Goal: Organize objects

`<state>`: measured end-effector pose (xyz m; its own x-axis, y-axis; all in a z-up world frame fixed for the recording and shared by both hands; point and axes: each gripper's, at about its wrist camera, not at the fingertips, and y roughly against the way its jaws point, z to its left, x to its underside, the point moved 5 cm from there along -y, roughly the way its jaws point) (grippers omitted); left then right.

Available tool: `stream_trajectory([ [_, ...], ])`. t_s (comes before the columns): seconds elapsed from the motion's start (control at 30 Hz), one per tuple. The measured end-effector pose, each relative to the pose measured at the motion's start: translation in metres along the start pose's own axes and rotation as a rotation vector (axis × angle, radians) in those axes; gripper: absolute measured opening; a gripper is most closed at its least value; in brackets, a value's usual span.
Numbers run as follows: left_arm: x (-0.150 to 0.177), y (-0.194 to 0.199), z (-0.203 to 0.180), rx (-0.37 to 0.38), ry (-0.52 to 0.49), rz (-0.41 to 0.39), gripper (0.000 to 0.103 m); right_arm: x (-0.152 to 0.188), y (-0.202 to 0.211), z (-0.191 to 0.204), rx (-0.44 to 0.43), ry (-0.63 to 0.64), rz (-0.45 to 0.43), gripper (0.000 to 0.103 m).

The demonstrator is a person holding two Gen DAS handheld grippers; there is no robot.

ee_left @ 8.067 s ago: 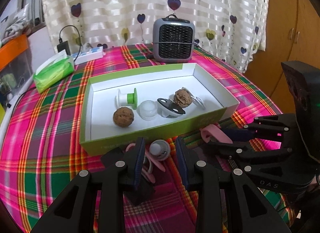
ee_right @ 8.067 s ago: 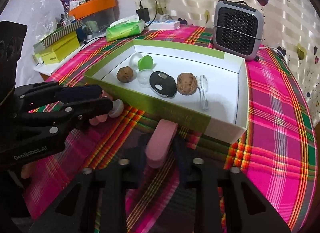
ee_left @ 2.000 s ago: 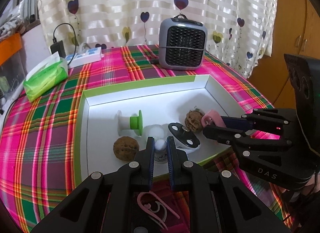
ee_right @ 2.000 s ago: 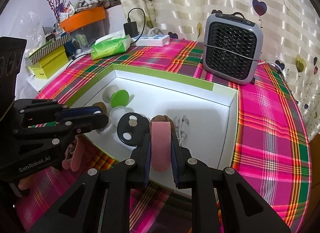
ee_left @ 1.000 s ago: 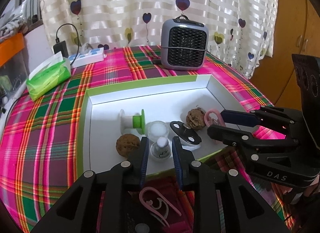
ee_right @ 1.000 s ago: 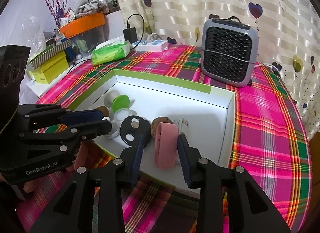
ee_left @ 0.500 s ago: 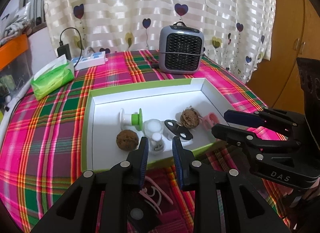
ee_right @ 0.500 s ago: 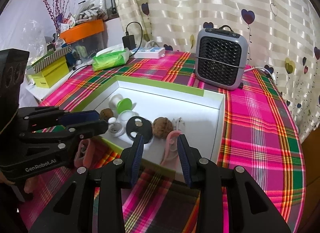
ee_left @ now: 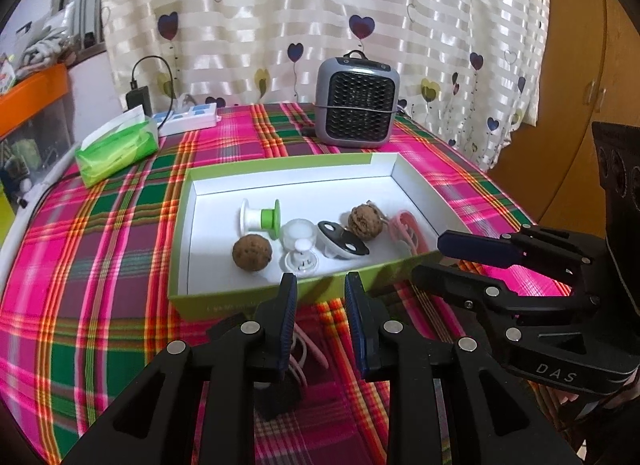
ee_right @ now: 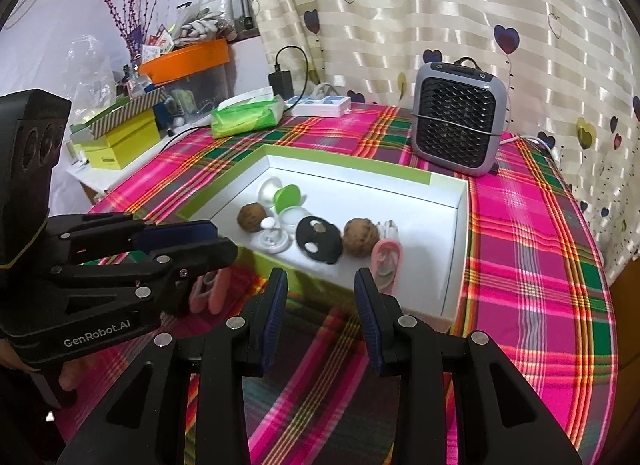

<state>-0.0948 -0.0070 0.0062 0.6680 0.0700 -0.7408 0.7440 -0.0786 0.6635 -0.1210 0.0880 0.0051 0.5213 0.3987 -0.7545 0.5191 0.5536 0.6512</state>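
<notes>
A green box with a white inside (ee_left: 280,169) (ee_right: 452,265) lies on the plaid tablecloth. In it are two walnuts (ee_left: 252,252) (ee_left: 365,217), a green and white spool (ee_left: 260,218), a clear cap (ee_left: 298,232), a small white suction hook (ee_left: 301,260) (ee_right: 272,239), a black oval piece (ee_left: 340,244) (ee_right: 318,241) and a pink ear model (ee_left: 404,227) (ee_right: 386,261). My left gripper (ee_left: 320,297) is open and empty just in front of the box. My right gripper (ee_right: 320,289) is open and empty before the box's near wall. A pink hook (ee_left: 298,357) (ee_right: 208,289) lies on the cloth under the left gripper.
A grey fan heater (ee_left: 356,99) (ee_right: 460,121) stands behind the box. A green tissue pack (ee_left: 116,149) (ee_right: 248,115), a power strip (ee_left: 188,121) and a charger are at the back left. Yellow boxes and an orange bin (ee_right: 184,61) crowd the side shelf.
Both grippers opened and let go: the white suction hook and the pink ear model now lie in the box. Both grippers have drawn back toward the near side.
</notes>
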Motion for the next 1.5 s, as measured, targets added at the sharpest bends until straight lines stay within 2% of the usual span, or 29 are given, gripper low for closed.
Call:
stream_trajectory([
  [0.43, 0.015, 0.02, 0.006, 0.004, 0.047, -0.021, 0.022, 0.013, 0.011, 0.019, -0.039, 0.017, 0.005, 0.037],
  [1.03, 0.032, 0.031, 0.015, -0.008, 0.045, -0.013, 0.023, 0.025, 0.012, 0.029, -0.073, 0.022, 0.035, 0.037],
  [1.33, 0.035, 0.027, 0.028, -0.05, 0.079, -0.002, 0.032, 0.028, 0.008, 0.032, -0.086, 0.031, 0.051, 0.037],
  [1.5, 0.04, 0.016, 0.029, -0.061, 0.083, 0.03, 0.036, 0.028, 0.006, 0.033, -0.09, 0.031, 0.057, 0.037],
])
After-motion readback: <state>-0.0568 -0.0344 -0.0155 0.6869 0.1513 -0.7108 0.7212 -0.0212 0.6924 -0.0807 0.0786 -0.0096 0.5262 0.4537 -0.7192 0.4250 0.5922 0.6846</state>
